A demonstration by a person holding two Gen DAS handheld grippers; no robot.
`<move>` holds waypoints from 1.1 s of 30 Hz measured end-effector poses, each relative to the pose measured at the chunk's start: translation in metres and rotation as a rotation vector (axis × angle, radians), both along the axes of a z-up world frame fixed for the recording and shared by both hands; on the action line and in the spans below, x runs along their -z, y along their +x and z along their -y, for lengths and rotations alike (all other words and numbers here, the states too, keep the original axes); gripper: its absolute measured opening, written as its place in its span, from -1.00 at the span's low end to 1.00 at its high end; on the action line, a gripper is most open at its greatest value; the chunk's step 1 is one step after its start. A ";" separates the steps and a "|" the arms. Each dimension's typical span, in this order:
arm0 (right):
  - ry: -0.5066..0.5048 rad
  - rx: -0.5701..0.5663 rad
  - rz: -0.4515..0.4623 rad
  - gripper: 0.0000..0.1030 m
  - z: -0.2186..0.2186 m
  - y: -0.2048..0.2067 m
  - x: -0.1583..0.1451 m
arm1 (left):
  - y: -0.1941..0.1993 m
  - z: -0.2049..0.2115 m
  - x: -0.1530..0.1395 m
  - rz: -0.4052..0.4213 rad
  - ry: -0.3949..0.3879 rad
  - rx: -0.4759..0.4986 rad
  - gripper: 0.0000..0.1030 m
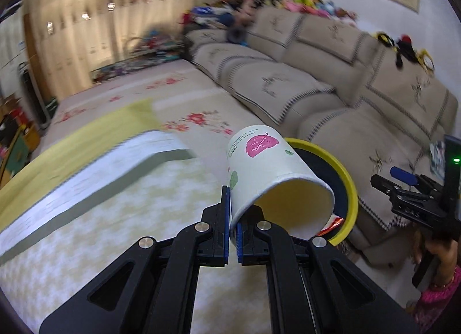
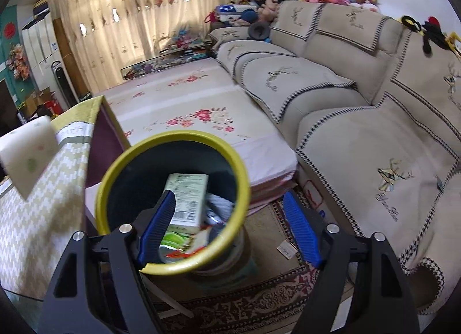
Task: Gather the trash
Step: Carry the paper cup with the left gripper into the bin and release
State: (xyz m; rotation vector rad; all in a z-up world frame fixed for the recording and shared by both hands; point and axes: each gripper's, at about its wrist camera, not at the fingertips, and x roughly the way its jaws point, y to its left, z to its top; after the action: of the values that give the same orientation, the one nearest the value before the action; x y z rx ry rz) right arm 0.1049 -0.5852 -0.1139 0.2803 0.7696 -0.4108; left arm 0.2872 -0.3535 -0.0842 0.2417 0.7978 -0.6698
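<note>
My left gripper (image 1: 232, 213) is shut on the wall of a white paper cup (image 1: 268, 166) printed with pink and green leaves. The cup hangs tilted, its mouth towards the camera, just in front of a dark trash bin with a yellow rim (image 1: 344, 172). In the right wrist view the bin (image 2: 173, 138) sits below and ahead, holding a green and white carton (image 2: 187, 195) and wrappers. The right gripper (image 2: 230, 228) stands open above the bin's near side with nothing gripped. The cup (image 2: 28, 155) shows blurred at that view's left edge. The right gripper (image 1: 394, 179) also appears right of the bin.
A table under a yellow zigzag cloth (image 1: 129, 218) lies left of the bin. A beige sofa (image 2: 360, 138) runs along the right, with a floral-covered low platform (image 2: 187, 103) behind the bin. A patterned rug (image 2: 259, 305) covers the floor. A person's hand (image 1: 440, 250) holds the right gripper.
</note>
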 end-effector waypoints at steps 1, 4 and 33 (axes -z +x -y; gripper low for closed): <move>0.002 0.006 -0.002 0.42 0.004 -0.002 0.001 | 0.001 0.019 0.005 -0.013 0.011 0.022 -0.92; 0.010 0.026 -0.004 0.42 0.015 -0.011 0.005 | -0.001 0.061 0.017 -0.023 0.046 0.061 -0.92; -0.034 -0.212 0.104 0.61 -0.100 -0.032 -0.047 | -0.115 -0.143 -0.057 0.211 -0.074 -0.266 0.91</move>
State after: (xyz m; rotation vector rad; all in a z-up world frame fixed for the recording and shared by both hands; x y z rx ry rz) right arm 0.0729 -0.4853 -0.0670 0.1841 0.6819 -0.2072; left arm 0.1726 -0.2102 -0.0271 0.1332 0.5879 -0.4141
